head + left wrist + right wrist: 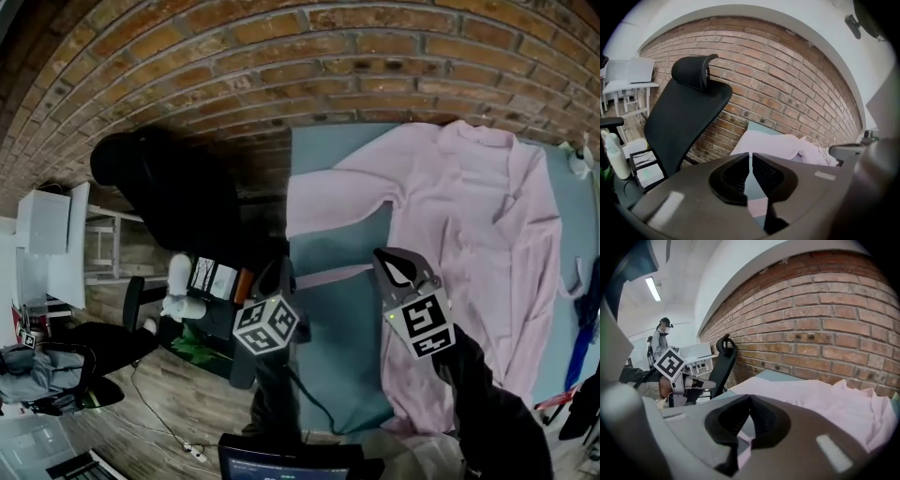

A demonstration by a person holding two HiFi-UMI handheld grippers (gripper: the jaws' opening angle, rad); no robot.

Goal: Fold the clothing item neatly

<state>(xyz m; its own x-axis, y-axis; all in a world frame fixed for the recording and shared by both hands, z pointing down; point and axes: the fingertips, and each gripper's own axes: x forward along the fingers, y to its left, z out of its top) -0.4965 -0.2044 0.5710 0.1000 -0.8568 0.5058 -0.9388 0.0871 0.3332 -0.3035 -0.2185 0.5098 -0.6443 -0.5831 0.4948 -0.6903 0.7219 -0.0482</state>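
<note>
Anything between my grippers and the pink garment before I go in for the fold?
Nothing visible. The left gripper and right gripper, jaws shut and empty, hang just above the garment, which lies spread on the table. The chair stands beside the table to the left, off the path.

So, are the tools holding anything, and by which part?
The left tool and right tool appear shut on the pink garment, a taut strip stretched between them; hem or belt, cannot tell.

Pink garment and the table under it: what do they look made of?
Pink garment: thin soft cloth, perhaps cotton, matte; it creases and drapes loosely. Table: a smooth, matte blue-grey top, possibly laminate or a mat; flat, no grain visible.
</note>
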